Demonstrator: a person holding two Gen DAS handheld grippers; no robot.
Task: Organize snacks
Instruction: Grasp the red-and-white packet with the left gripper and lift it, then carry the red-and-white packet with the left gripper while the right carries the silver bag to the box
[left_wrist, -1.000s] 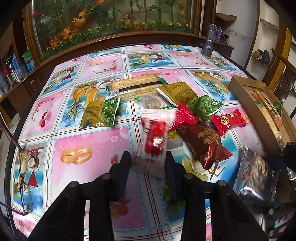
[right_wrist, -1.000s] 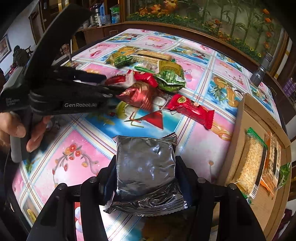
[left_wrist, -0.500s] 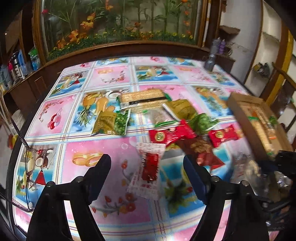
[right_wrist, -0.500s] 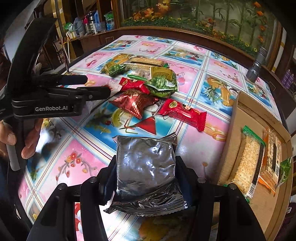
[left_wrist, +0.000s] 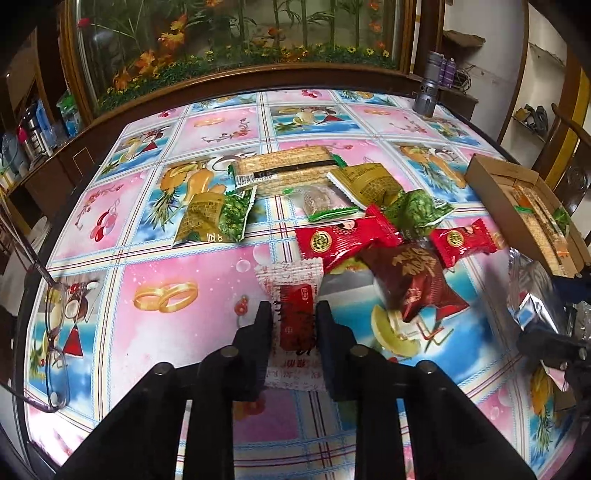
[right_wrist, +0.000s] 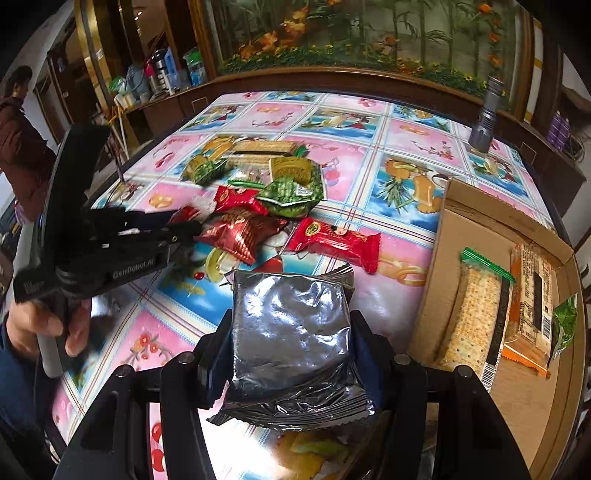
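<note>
Tongs closed on two snack packets above the desk

Left tongs (left_wrist: 293, 325) pinch a white-and-red packet (left_wrist: 293, 317) between their black fingers (left_wrist: 263, 332), the packet's far end sticking out past the fingertips over the pink-and-blue patterned desk (left_wrist: 184, 332). Right tongs (right_wrist: 291, 332) clamp a silver foil packet (right_wrist: 290, 332) — it fills the gap between the fingers and its crimped near edge hangs toward the camera.

Just ahead and right of the left tongs lies a dark red packet (left_wrist: 413, 284), touching a bright red packet (left_wrist: 343, 240) beyond it; a second bright red packet (left_wrist: 461, 240) sits further right. Farther ahead are a green packet (left_wrist: 417, 214), an olive packet (left_wrist: 365, 182), a green-and-olive packet (left_wrist: 214, 221) off to the left, and a long cracker pack (left_wrist: 284, 171) at the back of the heap.

To the right of the right tongs stands a cardboard box (right_wrist: 476, 221) — inside it lie a cracker sleeve (right_wrist: 472, 314) and an orange-wrapped pack (right_wrist: 532, 302), side by side. A pair of glasses (left_wrist: 55, 332) rests at the desk's left edge, and a grey flashlight (right_wrist: 485, 118) stands upright far ahead.
</note>
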